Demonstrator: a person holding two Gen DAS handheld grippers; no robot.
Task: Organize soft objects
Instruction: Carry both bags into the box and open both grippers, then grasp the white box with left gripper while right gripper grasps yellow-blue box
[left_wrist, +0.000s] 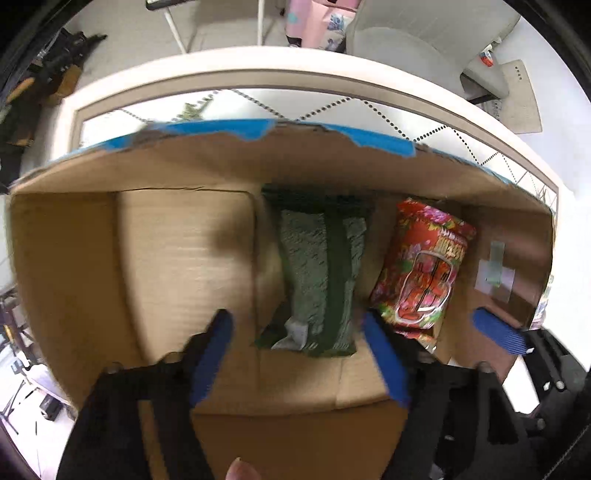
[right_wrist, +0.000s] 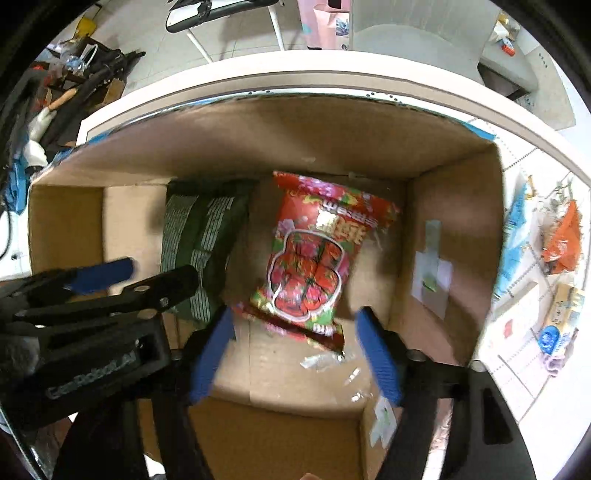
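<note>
Tabletop cardboard box (left_wrist: 177, 258) holds green packet (left_wrist: 321, 280) beside red packet (left_wrist: 421, 266).

Black tongs (left_wrist: 297, 325) carry ribbed blue pads (left_wrist: 384, 358) and silver screws.

This looks like a lived-in home room, somewhat cluttered. A white table with a quilted, stud-patterned top (left_wrist: 325, 107) stands on pale floor tiles (right_wrist: 236, 33), with a grey upholstered chair (left_wrist: 417, 48) behind and a jumble of dark bags and cables (right_wrist: 85, 74) alongside.
</note>
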